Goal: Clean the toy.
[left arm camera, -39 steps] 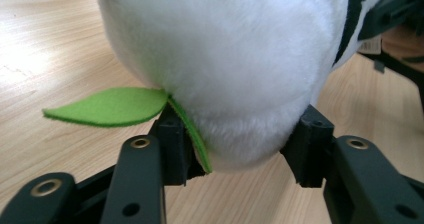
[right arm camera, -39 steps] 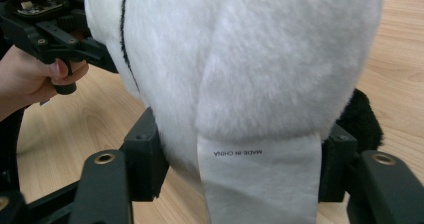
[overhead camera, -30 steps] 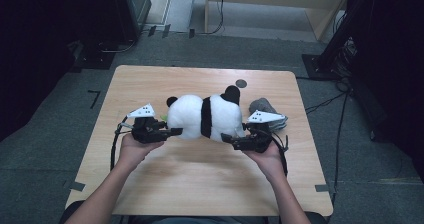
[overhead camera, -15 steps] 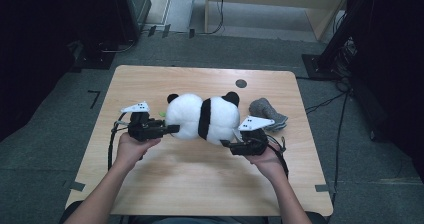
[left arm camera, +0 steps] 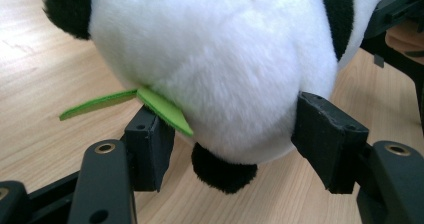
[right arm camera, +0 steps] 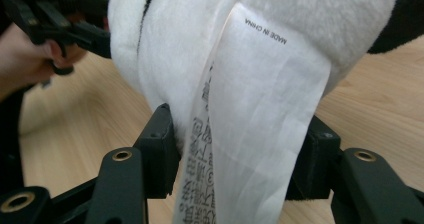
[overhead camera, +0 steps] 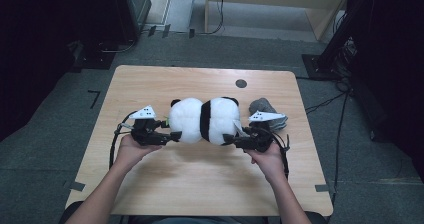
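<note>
The fluffy black-and-white panda toy [overhead camera: 205,120] lies mid-tabletop [overhead camera: 200,184], its face hidden. The left gripper [overhead camera: 172,135] has just been opening, fingers loosely around the toy. The right gripper [overhead camera: 231,139] squeezes its white tag [right arm camera: 250,134].

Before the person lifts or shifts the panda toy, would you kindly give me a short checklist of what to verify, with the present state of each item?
1. Left claw on the panda toy: not ok; its jaws have just been opening and stand beside the white plush.
2. Right claw on the toy: cannot tell; jaws flank the plush and the white label, which hides the contact.
3. Green felt leaf free of the left claw: not ok; it lies over one jaw.
4. Toy resting on the table: ok.
5. Grey cloth apart from the toy: cannot tell.
</note>
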### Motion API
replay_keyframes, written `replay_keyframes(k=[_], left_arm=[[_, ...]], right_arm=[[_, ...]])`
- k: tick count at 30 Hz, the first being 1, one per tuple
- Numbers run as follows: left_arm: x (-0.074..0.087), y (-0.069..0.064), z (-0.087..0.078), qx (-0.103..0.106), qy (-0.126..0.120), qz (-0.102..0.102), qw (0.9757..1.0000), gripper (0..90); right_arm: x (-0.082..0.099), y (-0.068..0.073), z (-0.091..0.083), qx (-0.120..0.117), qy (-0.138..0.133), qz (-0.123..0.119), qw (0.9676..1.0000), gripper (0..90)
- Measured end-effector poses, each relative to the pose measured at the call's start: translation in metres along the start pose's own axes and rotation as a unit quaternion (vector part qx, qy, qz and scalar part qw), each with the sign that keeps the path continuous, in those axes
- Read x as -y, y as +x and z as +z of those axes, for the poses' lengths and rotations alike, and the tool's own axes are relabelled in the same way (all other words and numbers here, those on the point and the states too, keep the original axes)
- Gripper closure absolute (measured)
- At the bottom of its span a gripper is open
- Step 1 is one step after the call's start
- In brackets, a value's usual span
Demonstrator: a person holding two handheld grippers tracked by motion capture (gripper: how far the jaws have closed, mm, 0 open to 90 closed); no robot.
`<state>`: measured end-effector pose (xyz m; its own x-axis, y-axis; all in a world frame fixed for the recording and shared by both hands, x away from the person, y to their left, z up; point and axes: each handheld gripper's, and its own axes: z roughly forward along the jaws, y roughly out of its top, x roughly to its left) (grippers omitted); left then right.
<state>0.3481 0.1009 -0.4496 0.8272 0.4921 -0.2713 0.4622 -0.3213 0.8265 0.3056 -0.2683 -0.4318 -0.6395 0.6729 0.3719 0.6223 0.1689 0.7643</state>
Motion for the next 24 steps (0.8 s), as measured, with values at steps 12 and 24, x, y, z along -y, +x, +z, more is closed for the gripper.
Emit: replay_keyframes(k=[12,24], left_arm=[[0.011,0.002,0.003,-0.009,0.020,-0.028,0.9994,35.2],[0.021,0.010,0.010,-0.033,0.061,-0.052,0.9963,36.1]], right_arm=[[0.003,0.001,0.009,0.003,0.013,-0.013,0.9998,39.5],[0.005,0.005,0.030,0.039,0.048,-0.038,0.9974,36.0]])
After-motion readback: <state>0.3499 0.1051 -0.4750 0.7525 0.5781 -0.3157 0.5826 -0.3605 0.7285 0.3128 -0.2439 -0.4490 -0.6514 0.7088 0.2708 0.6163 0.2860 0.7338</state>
